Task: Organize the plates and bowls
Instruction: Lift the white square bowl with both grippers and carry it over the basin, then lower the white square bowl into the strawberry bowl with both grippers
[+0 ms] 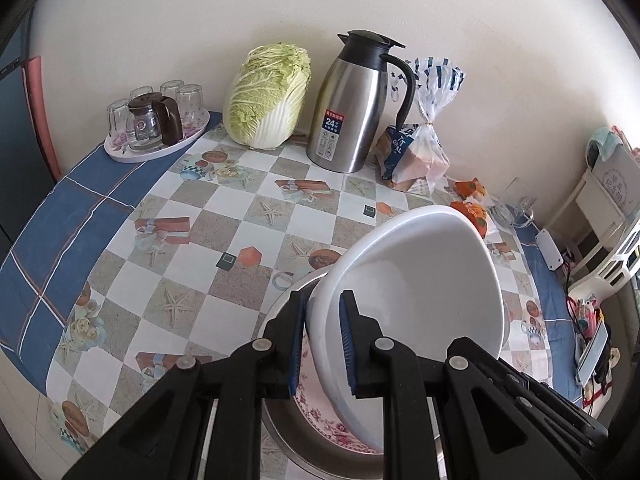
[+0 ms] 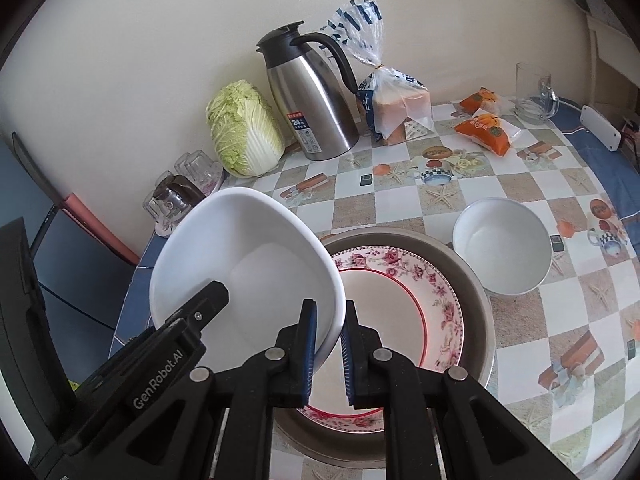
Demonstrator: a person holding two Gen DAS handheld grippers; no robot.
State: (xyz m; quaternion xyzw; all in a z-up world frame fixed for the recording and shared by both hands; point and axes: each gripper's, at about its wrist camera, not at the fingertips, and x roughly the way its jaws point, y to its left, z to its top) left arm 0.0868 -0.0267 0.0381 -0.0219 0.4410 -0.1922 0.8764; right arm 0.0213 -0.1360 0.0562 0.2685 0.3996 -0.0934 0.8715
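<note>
A big white bowl (image 1: 420, 280) hangs tilted over a flowered plate (image 1: 324, 416) that lies in a metal basin (image 1: 280, 308). My left gripper (image 1: 324, 300) is shut on the bowl's near rim. In the right wrist view the same bowl (image 2: 248, 264) is held by my right gripper (image 2: 330, 308), shut on its right rim. The left gripper (image 2: 212, 294) reaches into the bowl's left side. The plate (image 2: 400, 304) and basin (image 2: 476, 292) lie just right of the bowl. A smaller white bowl (image 2: 504, 252) stands on the table beyond the basin's right edge.
Along the wall stand a cabbage (image 1: 268, 96), a steel thermos jug (image 1: 352, 108), a bread bag (image 1: 420, 152) and a tray of glasses (image 1: 156, 128). Orange snack packets (image 2: 484, 128), a glass mug (image 2: 534, 94) and a white power strip (image 2: 600, 128) are at the far right.
</note>
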